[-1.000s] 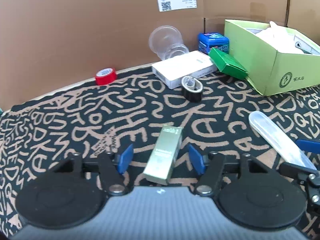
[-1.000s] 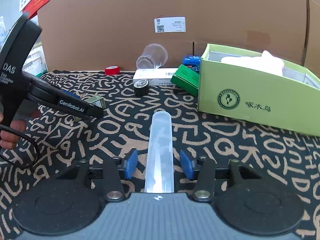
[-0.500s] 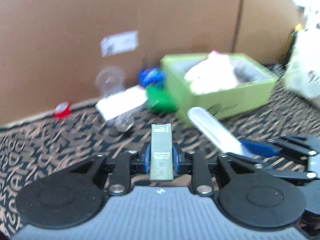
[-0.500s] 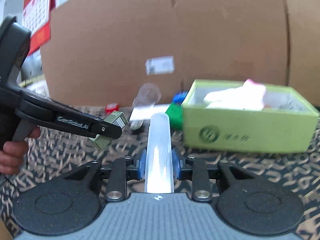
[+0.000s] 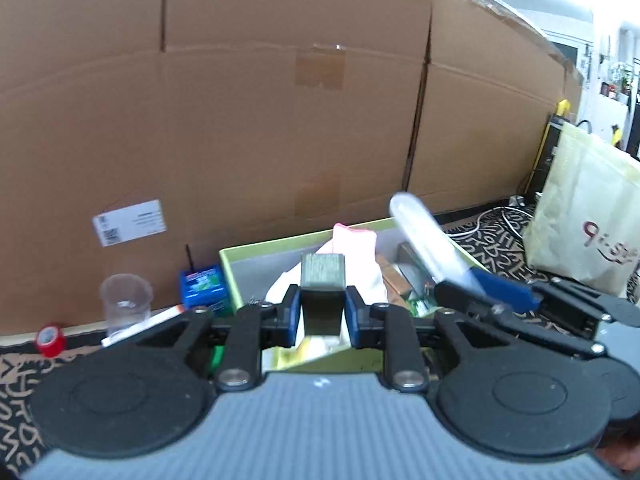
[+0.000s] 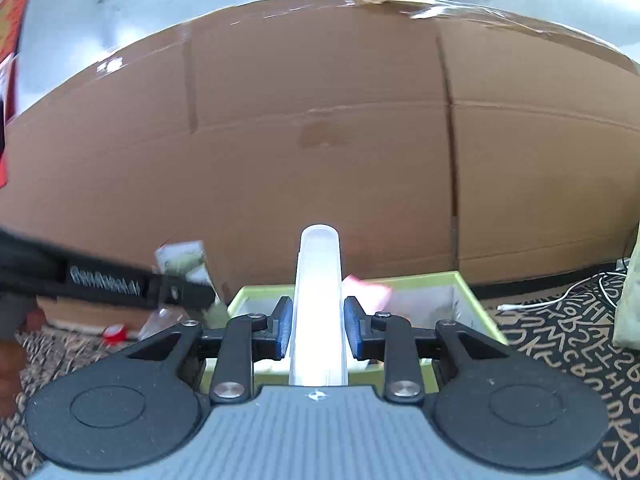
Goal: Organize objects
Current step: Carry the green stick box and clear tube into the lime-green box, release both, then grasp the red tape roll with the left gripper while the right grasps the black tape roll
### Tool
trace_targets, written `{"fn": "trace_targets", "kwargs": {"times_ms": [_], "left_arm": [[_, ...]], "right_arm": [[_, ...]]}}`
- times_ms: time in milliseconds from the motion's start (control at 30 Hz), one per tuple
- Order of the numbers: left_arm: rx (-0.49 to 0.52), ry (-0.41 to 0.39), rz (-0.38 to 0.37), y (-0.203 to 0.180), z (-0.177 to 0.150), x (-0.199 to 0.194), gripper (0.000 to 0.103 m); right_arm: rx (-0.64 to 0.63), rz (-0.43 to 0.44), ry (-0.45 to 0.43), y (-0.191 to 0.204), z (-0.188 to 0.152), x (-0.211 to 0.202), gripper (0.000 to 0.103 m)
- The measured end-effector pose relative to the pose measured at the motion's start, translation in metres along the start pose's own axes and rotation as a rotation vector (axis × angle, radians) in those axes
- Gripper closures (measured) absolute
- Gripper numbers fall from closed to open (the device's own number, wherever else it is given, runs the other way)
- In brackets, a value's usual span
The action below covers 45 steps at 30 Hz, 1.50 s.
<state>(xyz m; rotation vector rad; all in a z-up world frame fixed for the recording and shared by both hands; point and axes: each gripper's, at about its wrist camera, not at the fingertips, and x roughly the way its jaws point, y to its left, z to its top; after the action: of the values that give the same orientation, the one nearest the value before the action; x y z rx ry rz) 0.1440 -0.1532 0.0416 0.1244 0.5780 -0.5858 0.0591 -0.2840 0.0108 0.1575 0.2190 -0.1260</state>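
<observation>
The left hand-held gripper (image 5: 322, 316) is raised off the surface, its blue pads (image 5: 291, 314) pressed against a small olive carton (image 5: 322, 292). Just to its right, the right hand-held gripper (image 6: 318, 330) is lifted too, clamped on a clear plastic case (image 6: 319, 308) jutting ahead of its fingertips.

White label (image 5: 130, 223) on cardboard wall: QR code, print too small; left tool arm lettering blurred.

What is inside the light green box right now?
In the light green box: a white-and-pink cloth and some brown and green packets on its right side. The grippers and the things they hold cover the box's near part, so its floor stays unseen.
</observation>
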Motion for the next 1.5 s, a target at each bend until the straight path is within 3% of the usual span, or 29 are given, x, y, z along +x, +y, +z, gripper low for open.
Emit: {"fn": "trace_targets", "kwargs": {"times_ms": [200,367,467,500,533,567,600,867,1067,1500], "left_arm": [[-0.008,0.027,0.019,-0.012,0.020,0.049,0.081],[0.003,0.029,0.054,-0.013,0.015,0.077,0.077],[0.000,0.053,0.102,-0.005,0.003,0.093,0.042],[-0.008,0.057,0.119,0.000,-0.003,0.096,0.025],[-0.023,0.050,0.128,0.005,-0.009,0.096,0.014],[-0.039,0.039,0.135,0.009,-0.014,0.097,0.011],[-0.054,0.028,0.138,0.012,-0.017,0.096,0.007],[-0.069,-0.002,0.180,0.018,-0.031,0.068,0.000],[-0.101,0.052,0.234,0.024,-0.040,0.030,0.000],[-0.159,0.041,0.311,0.055,-0.080,-0.047,0.000]], "right_arm": [[0.052,-0.023,-0.032,-0.019,0.009,0.033,0.072],[0.074,-0.045,-0.007,-0.031,0.003,0.063,0.072],[0.034,-0.058,0.046,-0.036,-0.011,0.079,0.070],[0.015,-0.073,0.069,-0.038,-0.016,0.081,0.067],[0.005,-0.085,0.076,-0.039,-0.020,0.081,0.053],[0.004,-0.100,0.065,-0.040,-0.024,0.078,0.040],[0.008,-0.116,0.046,-0.041,-0.027,0.074,0.037],[0.063,-0.123,0.011,-0.038,-0.030,0.046,0.026],[0.059,-0.104,-0.015,-0.019,-0.031,0.018,0.021],[0.010,0.041,0.038,0.043,-0.052,-0.021,0.017]]}}
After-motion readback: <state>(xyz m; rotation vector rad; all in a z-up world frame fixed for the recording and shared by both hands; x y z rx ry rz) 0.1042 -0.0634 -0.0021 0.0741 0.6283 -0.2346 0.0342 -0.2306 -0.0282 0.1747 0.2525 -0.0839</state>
